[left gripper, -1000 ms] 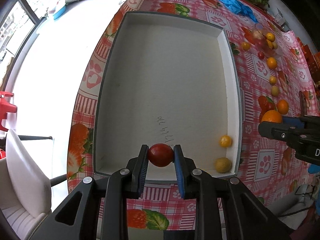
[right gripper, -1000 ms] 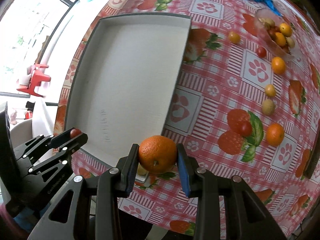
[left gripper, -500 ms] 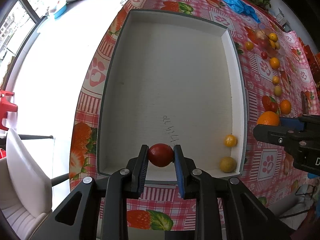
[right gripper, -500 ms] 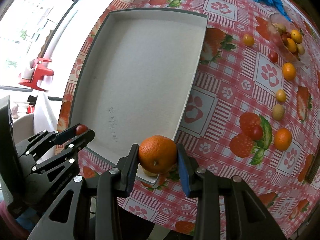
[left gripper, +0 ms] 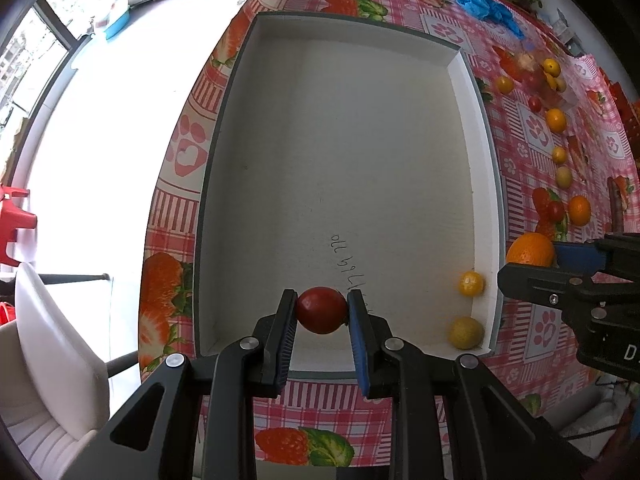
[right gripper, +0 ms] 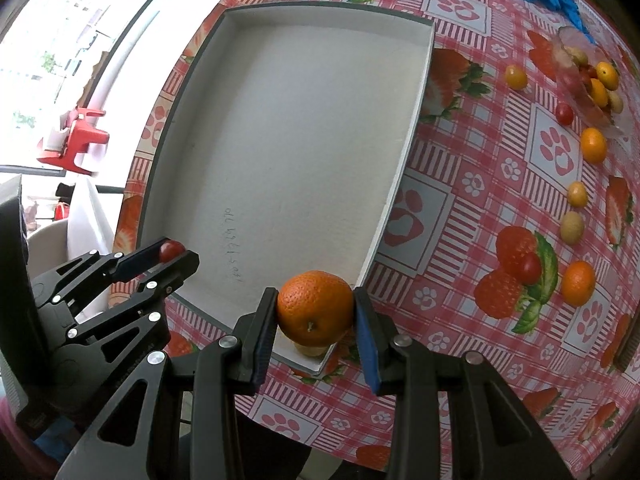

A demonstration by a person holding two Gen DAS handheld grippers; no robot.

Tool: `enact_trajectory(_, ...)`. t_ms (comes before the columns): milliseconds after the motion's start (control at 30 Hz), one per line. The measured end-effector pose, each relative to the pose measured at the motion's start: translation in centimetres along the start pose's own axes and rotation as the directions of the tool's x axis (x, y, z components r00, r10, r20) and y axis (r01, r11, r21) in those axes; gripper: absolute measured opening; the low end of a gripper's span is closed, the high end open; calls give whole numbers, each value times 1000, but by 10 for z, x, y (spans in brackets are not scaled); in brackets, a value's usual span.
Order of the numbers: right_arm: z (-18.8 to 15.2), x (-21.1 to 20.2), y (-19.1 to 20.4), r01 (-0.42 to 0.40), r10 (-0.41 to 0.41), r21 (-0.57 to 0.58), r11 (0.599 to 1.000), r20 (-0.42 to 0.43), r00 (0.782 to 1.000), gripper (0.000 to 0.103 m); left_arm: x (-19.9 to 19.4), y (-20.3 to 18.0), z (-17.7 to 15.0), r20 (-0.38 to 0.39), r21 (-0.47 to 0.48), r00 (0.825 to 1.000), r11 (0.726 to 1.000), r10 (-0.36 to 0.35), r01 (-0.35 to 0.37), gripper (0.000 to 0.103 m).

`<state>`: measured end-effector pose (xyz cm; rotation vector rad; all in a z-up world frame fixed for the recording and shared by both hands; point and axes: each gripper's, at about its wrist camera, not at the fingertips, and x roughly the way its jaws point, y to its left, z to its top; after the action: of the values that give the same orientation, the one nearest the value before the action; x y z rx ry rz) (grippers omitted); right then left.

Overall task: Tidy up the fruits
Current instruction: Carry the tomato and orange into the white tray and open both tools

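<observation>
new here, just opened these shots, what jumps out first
The big white tray fills the middle of the strawberry-print tablecloth, with two small yellow fruits in its near right corner. Over its near edge the left gripper pinches a red tomato, and at the tray's near right corner the right gripper clamps a large orange. More small fruit lies loose on the cloth to the right.

Both grippers are black plastic w/ open triangle cut-outs in the arms and round silver screws at the joints. Left gripper [left gripper: 322,312] and right gripper [right gripper: 316,312] have blue ribbed pads [left gripper: 357,328] inside the fingers. White letters, partly cut off, are on the right gripper's body.
</observation>
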<state>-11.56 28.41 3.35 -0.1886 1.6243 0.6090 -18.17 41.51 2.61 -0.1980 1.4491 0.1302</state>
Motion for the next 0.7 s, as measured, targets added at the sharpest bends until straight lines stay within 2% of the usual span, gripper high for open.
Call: enact_trajectory(700, 7, 30, 26, -26, 26, -1, 1000, -46, 999, 41, 19, -5, 7, -35, 18, 999, 1000, 25, -24, 27)
